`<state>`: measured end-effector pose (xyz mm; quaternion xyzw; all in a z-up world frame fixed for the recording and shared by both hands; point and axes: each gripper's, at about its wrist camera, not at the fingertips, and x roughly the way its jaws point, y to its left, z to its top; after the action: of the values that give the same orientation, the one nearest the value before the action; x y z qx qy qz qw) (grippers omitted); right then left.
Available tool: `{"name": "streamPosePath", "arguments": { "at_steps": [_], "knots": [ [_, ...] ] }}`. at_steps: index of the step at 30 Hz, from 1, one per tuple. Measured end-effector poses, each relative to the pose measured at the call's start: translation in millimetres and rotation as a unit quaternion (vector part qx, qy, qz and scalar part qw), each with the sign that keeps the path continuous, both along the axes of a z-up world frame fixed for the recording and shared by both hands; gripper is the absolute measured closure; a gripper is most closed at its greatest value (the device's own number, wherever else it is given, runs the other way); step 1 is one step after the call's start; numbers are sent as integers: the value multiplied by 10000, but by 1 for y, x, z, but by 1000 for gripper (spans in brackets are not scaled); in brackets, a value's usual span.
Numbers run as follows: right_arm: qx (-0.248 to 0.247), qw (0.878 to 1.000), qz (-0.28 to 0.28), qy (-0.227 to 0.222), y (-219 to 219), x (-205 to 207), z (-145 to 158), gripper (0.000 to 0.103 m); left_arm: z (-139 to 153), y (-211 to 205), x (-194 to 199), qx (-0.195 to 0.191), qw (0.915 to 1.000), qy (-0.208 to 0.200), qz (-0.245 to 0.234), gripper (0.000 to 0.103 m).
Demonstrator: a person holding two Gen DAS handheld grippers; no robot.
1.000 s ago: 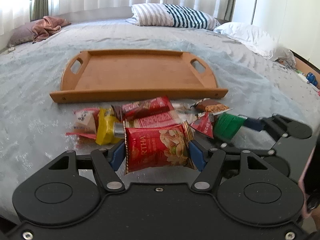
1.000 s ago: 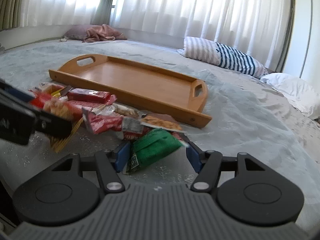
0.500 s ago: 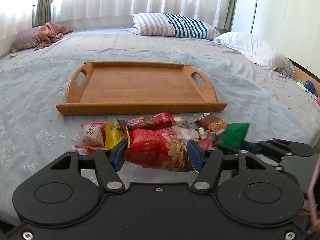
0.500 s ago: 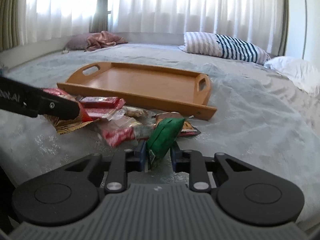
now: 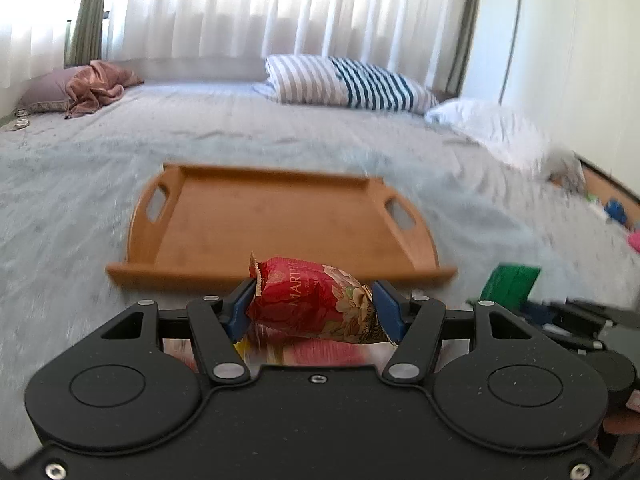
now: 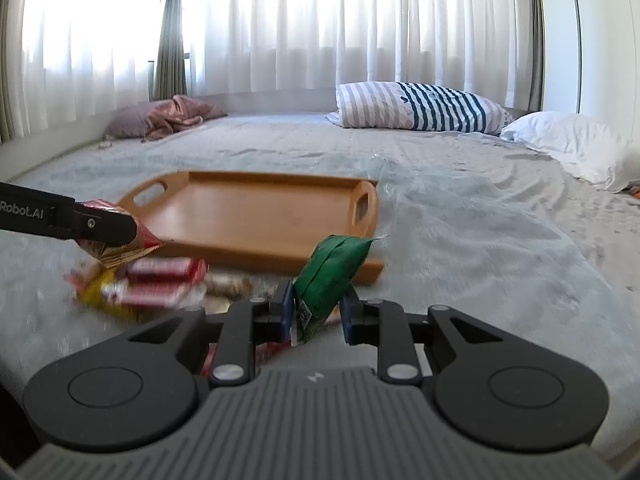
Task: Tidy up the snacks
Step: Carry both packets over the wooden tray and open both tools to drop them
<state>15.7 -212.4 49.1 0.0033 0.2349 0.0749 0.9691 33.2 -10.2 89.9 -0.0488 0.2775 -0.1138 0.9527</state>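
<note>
We hold the red packet [image 5: 316,304] in our left gripper [image 5: 314,312] and the green packet [image 6: 332,276] in our right gripper [image 6: 316,314]; the tray [image 6: 280,254] lies straight ahead on the bed [image 6: 480,240], near edge broadside.

The tray [image 5: 280,224] past the jaws is smooth wood with a soft, matt look. The red snack bag [image 5: 316,304] between the left jaws is shiny crinkly foil. The green snack bag [image 6: 332,272] between the right jaws is shiny plastic film. Both grippers, left [image 5: 314,310] and right [image 6: 316,314], are matt black plastic with blue pads [image 5: 386,312] and small shiny metal screws [image 5: 226,369]. The bed [image 6: 460,216] cover is soft cloth with wrinkles.
</note>
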Motion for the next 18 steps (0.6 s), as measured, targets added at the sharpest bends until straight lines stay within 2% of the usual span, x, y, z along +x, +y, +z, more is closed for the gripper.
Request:
{"name": "streamPosePath", "arguments": {
  "at_steps": [3,8,13,18],
  "knots": [
    [204,9997,122,109,-5,27,7,75,9,3,23,-148,9998,-47,88,43],
    [397,9979,363,374,-4,76,9,75,15,2,64,-104,9997,-96,221,43],
    [343,9962,427,674,9,129,3,75,3,5,108,-474,9976,-188,467,43],
    [209,9939,466,977,22,168,-9,75,-12,0,152,-194,9984,-25,540,43]
  ]
}}
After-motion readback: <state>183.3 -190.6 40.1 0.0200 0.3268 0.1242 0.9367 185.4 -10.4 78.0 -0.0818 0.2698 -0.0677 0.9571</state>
